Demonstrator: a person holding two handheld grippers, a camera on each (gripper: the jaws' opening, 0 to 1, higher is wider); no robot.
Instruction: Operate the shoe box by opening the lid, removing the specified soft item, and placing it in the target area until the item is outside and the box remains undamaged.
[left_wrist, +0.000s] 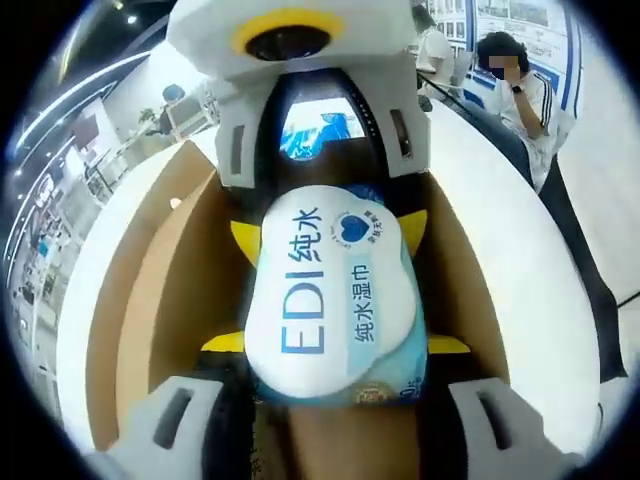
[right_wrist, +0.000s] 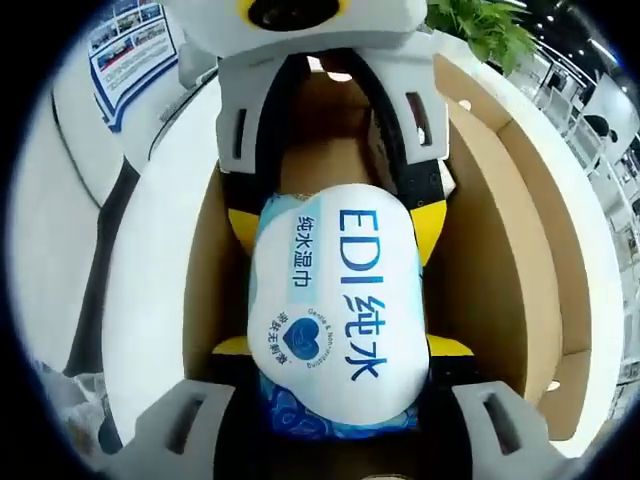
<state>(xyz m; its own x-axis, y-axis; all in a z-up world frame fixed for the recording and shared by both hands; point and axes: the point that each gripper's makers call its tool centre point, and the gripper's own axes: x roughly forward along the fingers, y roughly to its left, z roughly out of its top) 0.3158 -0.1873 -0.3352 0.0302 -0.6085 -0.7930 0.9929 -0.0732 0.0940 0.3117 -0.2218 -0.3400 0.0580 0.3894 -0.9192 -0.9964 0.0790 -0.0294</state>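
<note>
While both grippers (left_wrist: 335, 345) (right_wrist: 340, 345) clamp one wipes pack (left_wrist: 330, 300) (right_wrist: 335, 300), one open cardboard box (left_wrist: 160, 260) (right_wrist: 500, 250) lies below.

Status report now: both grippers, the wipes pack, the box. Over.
Left gripper and right gripper both shut on wet wipes pack, one from each end. Pack over open cardboard box. Nothing in the way.
</note>
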